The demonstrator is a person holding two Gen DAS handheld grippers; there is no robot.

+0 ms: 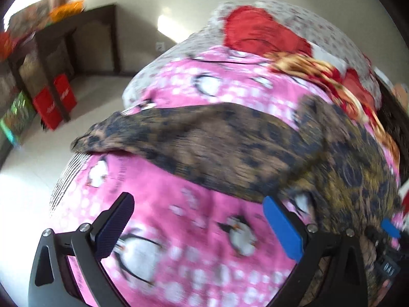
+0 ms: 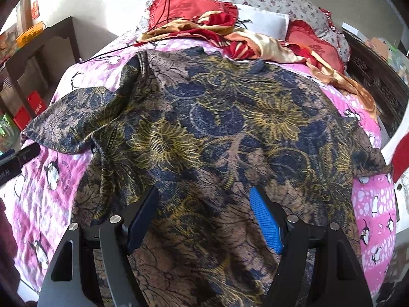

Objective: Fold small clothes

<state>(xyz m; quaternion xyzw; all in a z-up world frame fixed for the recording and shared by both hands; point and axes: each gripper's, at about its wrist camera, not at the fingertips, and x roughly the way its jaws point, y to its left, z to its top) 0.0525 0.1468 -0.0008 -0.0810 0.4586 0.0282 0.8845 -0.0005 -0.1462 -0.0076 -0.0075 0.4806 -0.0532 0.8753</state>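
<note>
Floral garment lies spread on the pink penguin bedspread, sleeve out left. Looks thin, limp, light, likely to drape and slide. Best hold: sleeve edge or hem. Left tongs and right tongs both spread, holding nothing.

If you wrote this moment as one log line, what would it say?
stage: fold not begun | floral garment: spread on pink penguin blanket | left gripper: open, over blanket | right gripper: open, over garment
</note>
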